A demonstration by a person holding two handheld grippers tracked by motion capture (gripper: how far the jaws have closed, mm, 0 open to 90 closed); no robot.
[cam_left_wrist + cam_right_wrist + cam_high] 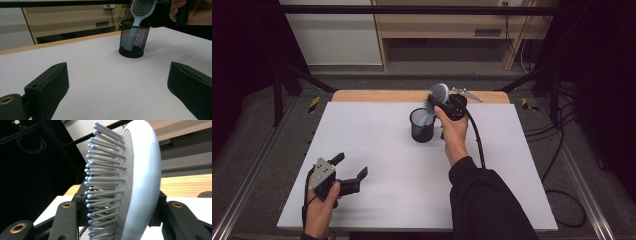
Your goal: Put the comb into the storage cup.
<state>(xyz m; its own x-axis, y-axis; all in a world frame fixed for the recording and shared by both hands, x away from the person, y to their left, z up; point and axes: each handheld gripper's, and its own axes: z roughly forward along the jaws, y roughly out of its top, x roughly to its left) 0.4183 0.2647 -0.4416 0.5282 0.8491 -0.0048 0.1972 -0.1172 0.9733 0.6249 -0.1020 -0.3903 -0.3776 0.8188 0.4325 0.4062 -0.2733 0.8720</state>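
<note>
White table (377, 145) before wooden shelving (447, 25), grey carpet (257, 130) around.

One hairbrush (441, 93), one mesh cup (422, 126)

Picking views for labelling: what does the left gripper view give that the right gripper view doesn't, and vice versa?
Left gripper view alone: the black mesh cup standing on the white table, the brush handle down inside it, and the left gripper with its jaws wide apart on nothing. Right gripper view alone: the right gripper clamped on the brush head, bristles seen close up. Both: the light blue hairbrush, the table, and the wooden shelving behind.
</note>
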